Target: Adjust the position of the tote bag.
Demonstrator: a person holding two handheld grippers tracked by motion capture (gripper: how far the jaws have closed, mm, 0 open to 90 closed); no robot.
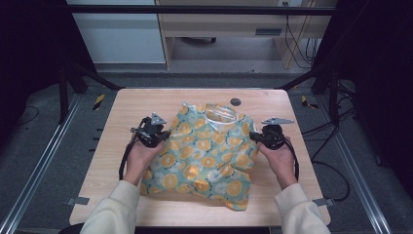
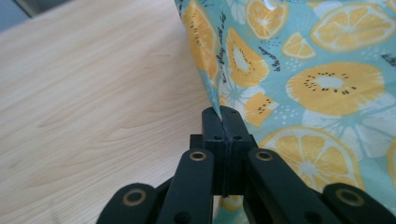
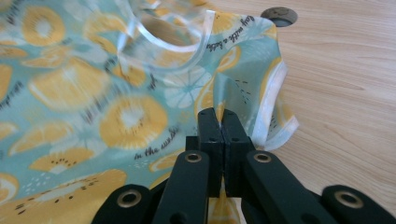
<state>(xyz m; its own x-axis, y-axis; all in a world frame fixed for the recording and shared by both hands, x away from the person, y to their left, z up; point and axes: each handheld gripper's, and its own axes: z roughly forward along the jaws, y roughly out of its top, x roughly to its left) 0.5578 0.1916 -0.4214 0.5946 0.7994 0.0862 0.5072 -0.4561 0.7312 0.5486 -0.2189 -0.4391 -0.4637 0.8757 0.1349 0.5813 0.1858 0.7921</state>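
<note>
I have the left tongs pressed together on the left edge of the fruit-print plastic bag, and the right tongs pinching its right edge, just beside the white-bordered side seam. The bag lies spread over the middle of the tabletop, its clear handle cutout on the side away from me, near the small dark round plug set in the wood beyond it. My worry is the bite on both sides: each pair of tongs holds only a thin lip of glossy film, so I judge that any sharp pull apart could slide the film out of one grip, and the bag would swing or crumple toward the other hand. If I lift unevenly, the loose near corner, which hangs close to the front edge of the tabletop, may drag or fold under. I also cannot tell whether each bite catches one layer or both; one layer would let the bag gape open instead of rising flat.
</note>
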